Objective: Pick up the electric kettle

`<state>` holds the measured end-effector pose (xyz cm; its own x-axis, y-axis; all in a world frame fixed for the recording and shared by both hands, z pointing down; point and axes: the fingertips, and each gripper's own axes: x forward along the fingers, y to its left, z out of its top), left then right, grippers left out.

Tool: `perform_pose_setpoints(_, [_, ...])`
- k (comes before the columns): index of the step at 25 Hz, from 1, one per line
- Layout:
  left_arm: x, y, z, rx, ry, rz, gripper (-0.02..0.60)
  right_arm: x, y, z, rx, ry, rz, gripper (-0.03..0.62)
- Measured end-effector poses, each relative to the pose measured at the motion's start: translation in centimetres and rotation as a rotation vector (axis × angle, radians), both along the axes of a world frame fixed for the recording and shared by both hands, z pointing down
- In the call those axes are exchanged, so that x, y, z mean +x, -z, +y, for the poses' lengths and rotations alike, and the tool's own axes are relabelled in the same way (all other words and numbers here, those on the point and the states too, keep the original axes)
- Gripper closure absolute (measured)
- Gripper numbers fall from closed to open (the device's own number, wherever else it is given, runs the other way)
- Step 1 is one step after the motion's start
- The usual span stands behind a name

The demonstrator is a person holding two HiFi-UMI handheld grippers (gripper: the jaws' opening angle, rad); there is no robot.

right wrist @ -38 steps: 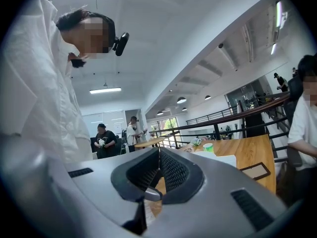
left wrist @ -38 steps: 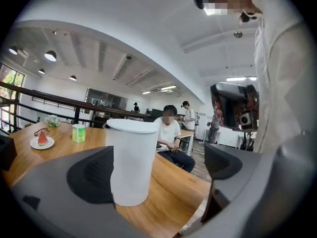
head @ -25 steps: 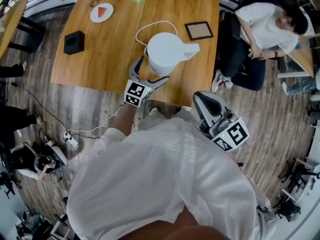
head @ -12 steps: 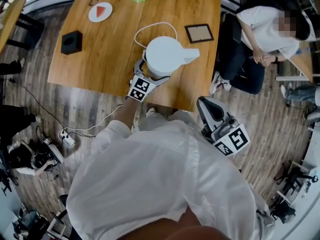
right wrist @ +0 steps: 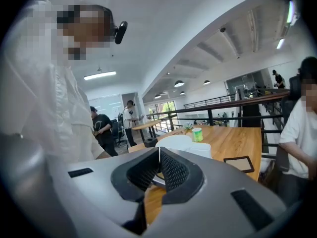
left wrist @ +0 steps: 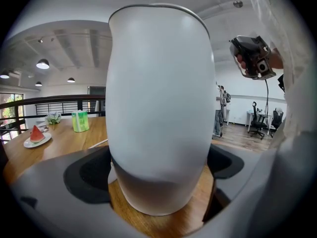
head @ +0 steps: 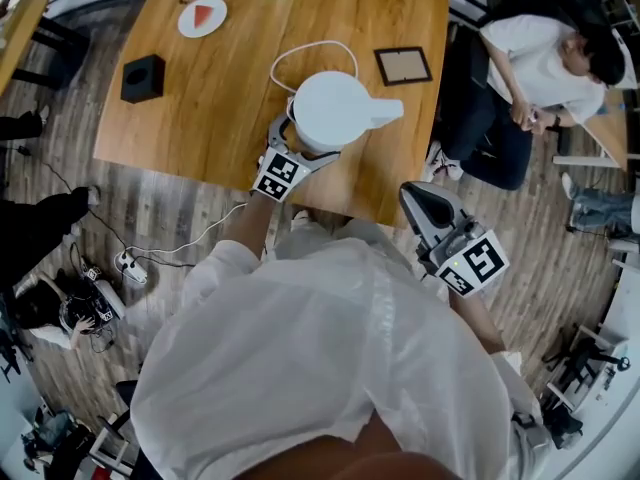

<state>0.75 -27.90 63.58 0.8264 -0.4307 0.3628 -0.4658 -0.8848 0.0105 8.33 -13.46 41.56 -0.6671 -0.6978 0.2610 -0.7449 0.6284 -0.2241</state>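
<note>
Head view: electric kettle (head: 335,111), white, stands near the front edge of the wooden surface (head: 215,88), with a white cord (head: 300,52) looped behind it. Its long axis is upright. A side projection, judged to be the handle, points to the picture's right, towards the picture frame (head: 403,65). The left gripper (head: 300,146) is at the kettle's near-left side. The right gripper (head: 420,200) hangs off the surface's edge, well apart from the kettle.

Left gripper view: fingers (left wrist: 91,175) are spread wide and straddle the kettle's lower body, pads just beside its flanks. No squeeze is evident, and the base rests on the wood.

Right gripper view: fingers (right wrist: 171,170) are pressed together with nothing between them. The kettle's lid shows beyond them.

Handling note, as a judgement: close evenly on both flanks, since the smooth, rounded shell may slip. Lift straight up, keep the axis vertical, and watch that the cord does not drag.
</note>
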Motion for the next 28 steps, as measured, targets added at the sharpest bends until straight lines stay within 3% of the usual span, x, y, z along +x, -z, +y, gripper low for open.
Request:
perform_pose_setpoints(3, [-0.1,-0.1,-0.1,0.0,0.003,-0.004,0.0,0.7,-1.7,-1.5,0.015,0.044,0.096,0.579])
perform_pose_setpoints(5, [-0.2,-0.2,-0.1,-0.001,0.004,-0.008,0.0,1.3,-3.5,-2.9,0.021,0.019,0.132,0.579])
perform_pose_setpoints(12, [-0.2,-0.1,-0.1,-0.013,0.01,-0.023,0.0,3.3,-8.4,-6.5,0.071,-0.156,0.157,0.579])
perform_pose_setpoints(17, [-0.1,0.0,0.1,-0.02,0.011,-0.037,0.001,3.7,-10.1,-7.9,0.083,-0.192,0.143,0.571])
perform_pose_setpoints(22, [-0.1,-0.1,0.0,-0.024,0.013,-0.046,0.0,4.5,-11.5,-9.0,0.058,-0.229,0.134,0.451])
perform_pose_setpoints(28, [-0.1,-0.1,0.0,-0.027,0.019,-0.053,0.002,4.7,-12.7,-11.1,0.067,-0.24,0.162,0.422])
